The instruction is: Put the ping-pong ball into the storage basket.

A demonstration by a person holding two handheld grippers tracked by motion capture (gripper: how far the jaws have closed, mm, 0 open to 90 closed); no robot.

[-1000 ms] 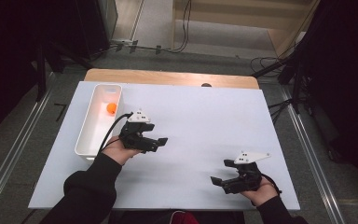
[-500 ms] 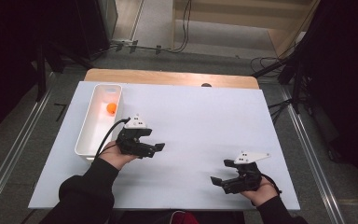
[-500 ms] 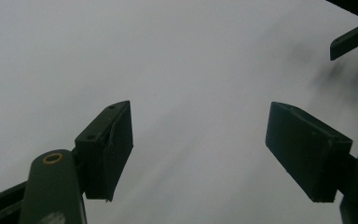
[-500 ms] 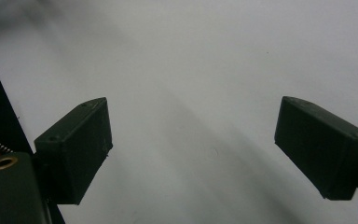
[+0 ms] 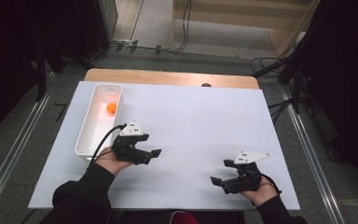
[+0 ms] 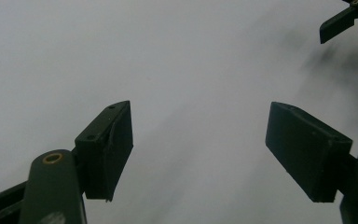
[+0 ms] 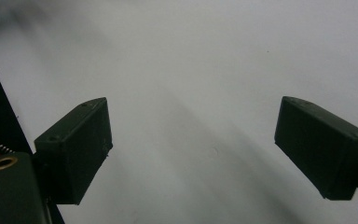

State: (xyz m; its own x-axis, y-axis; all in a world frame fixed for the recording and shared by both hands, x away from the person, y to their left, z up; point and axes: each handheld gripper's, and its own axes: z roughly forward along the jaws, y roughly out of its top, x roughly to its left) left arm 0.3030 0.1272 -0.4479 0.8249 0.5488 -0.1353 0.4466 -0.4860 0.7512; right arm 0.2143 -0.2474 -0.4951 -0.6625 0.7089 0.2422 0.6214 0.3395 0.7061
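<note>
Two black two-jaw grippers are held over the white tabletop (image 5: pixel 191 121), one in each of the person's hands, and both have their fingers released with nothing between them. The left gripper (image 5: pixel 151 155) sits in the left hand (image 5: pixel 108 161), its fingers pointing toward the middle of the tabletop; in the left gripper view its two dark fingers (image 6: pixel 106 149) stand well apart over bare white surface. The right gripper (image 5: pixel 218 181) rests in the right hand (image 5: pixel 261 192) near the tabletop's near edge, its fingers pointing toward the left gripper, and the right gripper view shows its fingers (image 7: pixel 77 149) spread wide with plain white between them. The small orange ball (image 5: pixel 111 108) lies in the long white rectangular plastic tray (image 5: pixel 85 140), toward its far end, behind and to the outer side of the left gripper's fingers and apart from them; it is well apart from the right gripper's fingers, across the tabletop. The tray's near end is just beside the left hand, with the gripper's black cable (image 5: pixel 103 140) crossing its rim. A grey three-cornered plate (image 5: pixel 133 129) tops the left gripper and another one (image 5: pixel 250 157) tops the right. No brand, label or writing can be read on the grippers, the tray or the tabletop; small dark marks on the plates are too small to tell.
</note>
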